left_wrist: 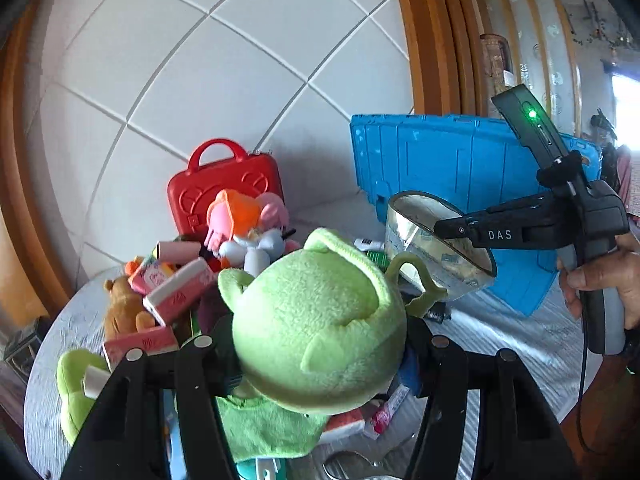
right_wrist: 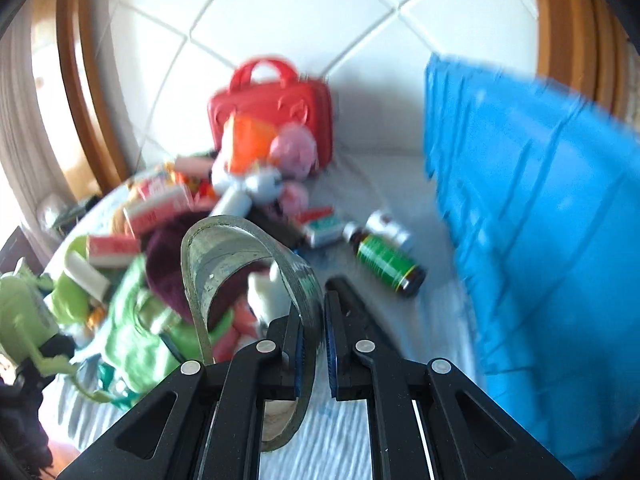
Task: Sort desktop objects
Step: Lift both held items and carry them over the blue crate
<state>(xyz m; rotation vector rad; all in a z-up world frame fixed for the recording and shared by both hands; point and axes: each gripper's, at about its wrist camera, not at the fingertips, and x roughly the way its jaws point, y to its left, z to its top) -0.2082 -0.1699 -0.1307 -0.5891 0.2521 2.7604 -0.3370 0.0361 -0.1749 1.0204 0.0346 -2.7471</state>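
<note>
Over the cluttered table [left_wrist: 520, 344], left tool [left_wrist: 316, 356] pinches a round light-green plush toy [left_wrist: 316, 320], fuzzy, with small ears. Right tool [right_wrist: 314, 340], "DAS" printed on its finger, is clamped on a clear tape roll's [right_wrist: 224, 264] wall, roll lifted beside the blue crate [right_wrist: 540, 200].

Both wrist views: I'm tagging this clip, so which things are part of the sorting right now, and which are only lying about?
In hand:
- green plush toy in the left gripper
- tape roll in the right gripper
- blue crate

Lying about:
- red case
- brown bottle
- pink boxes
</note>
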